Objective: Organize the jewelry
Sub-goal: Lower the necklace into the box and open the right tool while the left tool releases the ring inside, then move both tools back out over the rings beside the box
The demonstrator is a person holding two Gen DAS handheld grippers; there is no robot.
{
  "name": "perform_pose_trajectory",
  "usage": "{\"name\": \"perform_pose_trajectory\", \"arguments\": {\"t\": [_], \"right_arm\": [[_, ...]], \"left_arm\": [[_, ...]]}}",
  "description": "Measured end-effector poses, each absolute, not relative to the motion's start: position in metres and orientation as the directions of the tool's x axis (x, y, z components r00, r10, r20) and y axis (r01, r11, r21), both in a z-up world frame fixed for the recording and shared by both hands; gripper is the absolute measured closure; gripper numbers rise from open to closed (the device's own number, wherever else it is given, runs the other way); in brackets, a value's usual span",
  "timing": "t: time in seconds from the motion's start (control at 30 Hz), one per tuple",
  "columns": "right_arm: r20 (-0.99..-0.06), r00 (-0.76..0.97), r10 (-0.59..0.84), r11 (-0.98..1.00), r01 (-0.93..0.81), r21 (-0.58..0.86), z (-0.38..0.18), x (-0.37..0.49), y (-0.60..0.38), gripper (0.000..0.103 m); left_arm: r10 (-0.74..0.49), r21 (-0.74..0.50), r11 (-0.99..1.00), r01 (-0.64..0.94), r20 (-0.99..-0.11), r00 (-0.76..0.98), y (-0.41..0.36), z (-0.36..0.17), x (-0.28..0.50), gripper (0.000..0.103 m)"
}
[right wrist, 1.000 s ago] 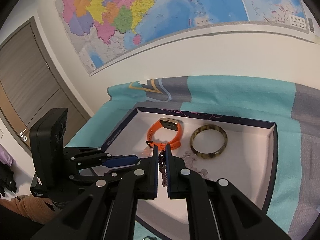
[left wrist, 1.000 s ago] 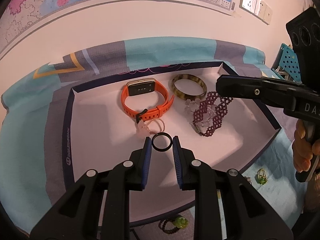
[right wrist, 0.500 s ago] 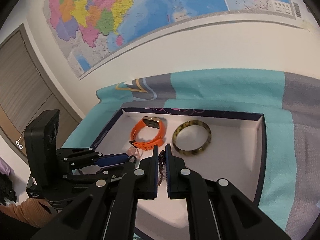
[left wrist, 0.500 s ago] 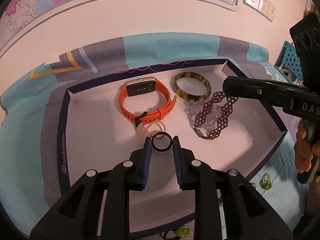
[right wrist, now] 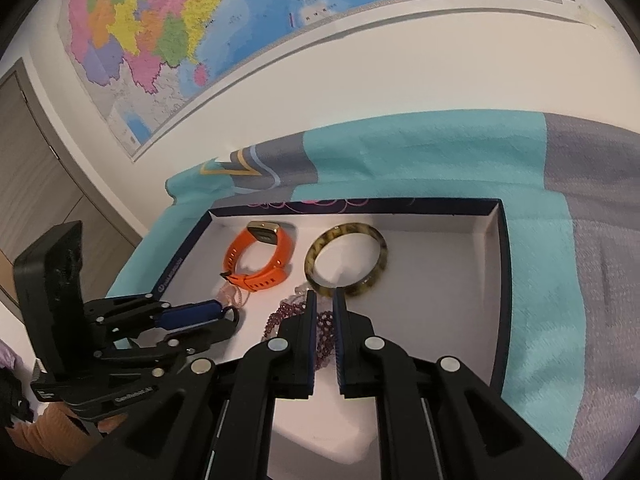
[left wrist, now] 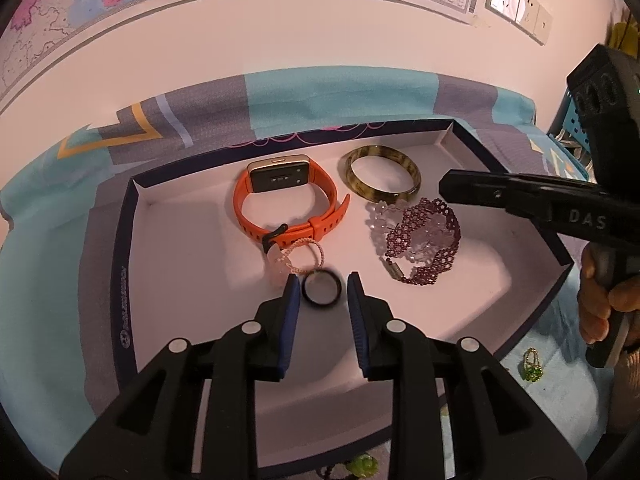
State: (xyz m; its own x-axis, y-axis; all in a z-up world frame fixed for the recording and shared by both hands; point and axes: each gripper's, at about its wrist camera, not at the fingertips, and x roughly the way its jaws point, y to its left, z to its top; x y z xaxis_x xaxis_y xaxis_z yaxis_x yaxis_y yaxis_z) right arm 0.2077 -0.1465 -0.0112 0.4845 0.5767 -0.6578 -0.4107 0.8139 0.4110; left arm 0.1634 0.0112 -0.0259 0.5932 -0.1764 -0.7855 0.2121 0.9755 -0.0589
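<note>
Since the frame one second earlier, the left gripper [left wrist: 322,292] has been opened: its blue pads, then pressed against the black ring [left wrist: 321,288], are now spread with a gap on each side of the ring. The ring appears blurred; whether it rests on the tray floor cannot be told. The right gripper [right wrist: 323,308] has also been parted slightly, its narrow slot widened.

In the left wrist view, the ring is seen between the left fingertips, inside the white-floored tray [left wrist: 132,216], just in front of a small pink cord charm [left wrist: 294,254]. Behind the charm, an orange smartwatch [left wrist: 286,200] is lying with its strap looped and its face toward the far wall. To its right, a tortoiseshell bangle [left wrist: 382,178] is laid flat. In front of the bangle, a purple beaded bracelet [left wrist: 424,244] is lying entangled with a clear crystal bracelet [left wrist: 380,216].

The right gripper is held over the tray's right part, above the beaded bracelet; in its own view the fingers are slightly apart, nothing clamped, with purple beads visible in the gap and the bangle just beyond the tips.

The tray is set on a teal and grey cloth [left wrist: 340,92]. Outside the tray, near the right hand [left wrist: 604,304], a green stone ring [left wrist: 532,366] is lying on the cloth. A map [right wrist: 240,20] is mounted on the wall behind.
</note>
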Motion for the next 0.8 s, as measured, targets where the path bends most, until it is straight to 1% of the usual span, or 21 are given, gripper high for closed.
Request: {"name": "perform_pose_trajectory", "arguments": {"t": [0.03, 0.17, 0.23, 0.37, 0.5, 0.57, 0.73, 0.8], "right_arm": [[-0.66, 0.487, 0.571, 0.818, -0.408, 0.407, -0.011, 0.208, -0.147, 0.093], [-0.661, 0.498, 0.561, 0.825, -0.401, 0.398, -0.009, 0.206, -0.149, 0.09], [-0.66, 0.506, 0.556, 0.829, -0.404, 0.388, -0.006, 0.203, -0.149, 0.087], [-0.653, 0.518, 0.553, 0.829, -0.417, 0.372, 0.001, 0.191, -0.15, 0.078], [-0.642, 0.523, 0.562, 0.821, -0.448, 0.354, 0.01, 0.175, -0.149, 0.074], [-0.636, 0.529, 0.562, 0.818, -0.467, 0.335, 0.016, 0.164, -0.148, 0.07], [-0.617, 0.527, 0.585, 0.799, -0.505, 0.327, 0.025, 0.137, -0.148, 0.065], [-0.615, 0.525, 0.589, 0.795, -0.515, 0.322, 0.026, 0.127, -0.148, 0.065]], "left_arm": [[-0.177, -0.06, 0.976, 0.211, -0.782, 0.597, 0.012, -0.024, 0.161, 0.072], [-0.184, -0.074, 0.977, 0.198, -0.761, 0.622, 0.018, -0.014, 0.153, 0.068], [-0.185, -0.08, 0.978, 0.19, -0.751, 0.634, 0.022, -0.01, 0.147, 0.063], [-0.187, -0.091, 0.98, 0.177, -0.725, 0.663, 0.03, 0.0, 0.13, 0.06], [-0.187, -0.094, 0.981, 0.172, -0.706, 0.683, 0.036, 0.007, 0.113, 0.057], [-0.188, -0.094, 0.981, 0.171, -0.696, 0.693, 0.037, 0.01, 0.104, 0.057], [-0.192, -0.098, 0.98, 0.172, -0.678, 0.71, 0.042, 0.013, 0.082, 0.053], [-0.186, -0.094, 0.982, 0.167, -0.673, 0.716, 0.045, 0.014, 0.073, 0.052]]}}
